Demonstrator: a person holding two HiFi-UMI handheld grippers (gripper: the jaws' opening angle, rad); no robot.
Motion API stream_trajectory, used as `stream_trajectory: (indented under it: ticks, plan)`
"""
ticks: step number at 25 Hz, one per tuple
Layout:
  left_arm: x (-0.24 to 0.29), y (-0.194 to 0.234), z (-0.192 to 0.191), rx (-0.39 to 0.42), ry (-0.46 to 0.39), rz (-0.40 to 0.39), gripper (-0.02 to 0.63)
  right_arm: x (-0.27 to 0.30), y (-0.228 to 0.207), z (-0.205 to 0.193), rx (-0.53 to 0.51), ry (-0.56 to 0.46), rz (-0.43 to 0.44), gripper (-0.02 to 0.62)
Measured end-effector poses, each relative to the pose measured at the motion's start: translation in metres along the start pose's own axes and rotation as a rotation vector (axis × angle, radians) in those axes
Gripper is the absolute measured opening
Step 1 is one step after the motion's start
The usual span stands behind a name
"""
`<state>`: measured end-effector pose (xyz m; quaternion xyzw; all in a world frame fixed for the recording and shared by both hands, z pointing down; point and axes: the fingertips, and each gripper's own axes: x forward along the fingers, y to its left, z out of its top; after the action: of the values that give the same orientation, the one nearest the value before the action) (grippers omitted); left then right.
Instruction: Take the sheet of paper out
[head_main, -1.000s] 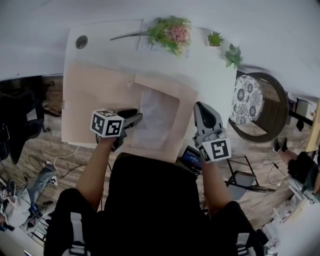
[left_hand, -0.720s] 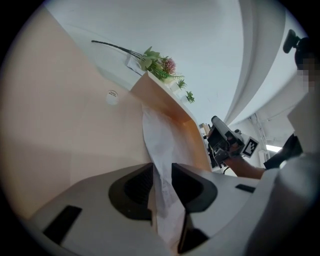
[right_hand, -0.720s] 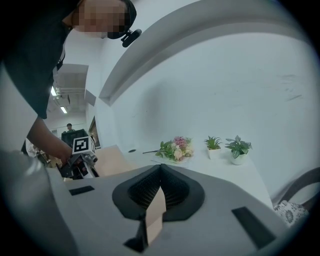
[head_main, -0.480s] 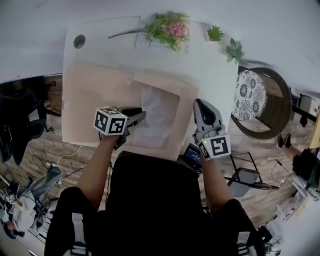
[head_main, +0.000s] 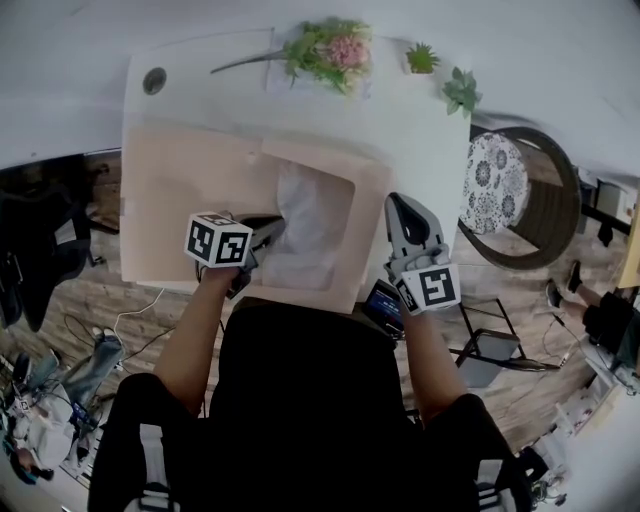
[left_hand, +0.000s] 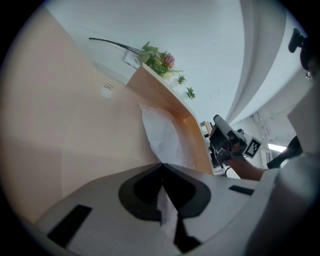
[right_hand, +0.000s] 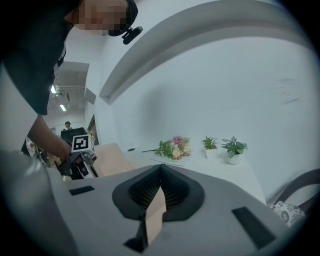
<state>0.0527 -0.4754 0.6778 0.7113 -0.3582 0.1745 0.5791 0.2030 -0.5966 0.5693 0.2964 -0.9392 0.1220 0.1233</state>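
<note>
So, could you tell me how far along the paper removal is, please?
Done: the right tongs pinch the edge of the tan envelope, and the left tongs have just closed on the edge of the white sheet. In hand: both grips, ready to pull. Left: the pull itself; the sheet lies almost wholly in the envelope.

White, lightly creased sheet of paper, lying inside the open tan envelope; near left edge pinched in the just-closed jaws of the left gripper.
</note>
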Motion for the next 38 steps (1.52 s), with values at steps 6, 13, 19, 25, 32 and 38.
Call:
stream_trajectory:
  ticks: [6,13,19,25,32,38]
  plan:
    - [-0.04,0.003,0.004,0.044,-0.073,0.049,0.003,-0.005,0.006,0.009,-0.032,-0.008,0.002,0.012]
    - [-0.096,0.003,0.018,0.119,-0.248,0.098,0.002,-0.009,0.03,0.031,-0.089,-0.041,0.014,0.012]
    - [-0.142,-0.005,0.016,0.191,-0.318,0.135,0.002,-0.019,0.057,0.046,-0.121,-0.08,0.001,0.012]
    - [-0.188,-0.023,0.025,0.298,-0.438,0.188,0.002,-0.038,0.071,0.068,-0.076,-0.144,-0.025,0.012]
    - [-0.249,-0.07,0.055,0.465,-0.689,0.261,0.002,-0.059,0.083,0.103,-0.127,-0.219,-0.011,0.012]
    - [-0.293,-0.135,0.058,0.617,-0.896,0.309,0.002,-0.097,0.098,0.13,-0.147,-0.306,0.006,0.012]
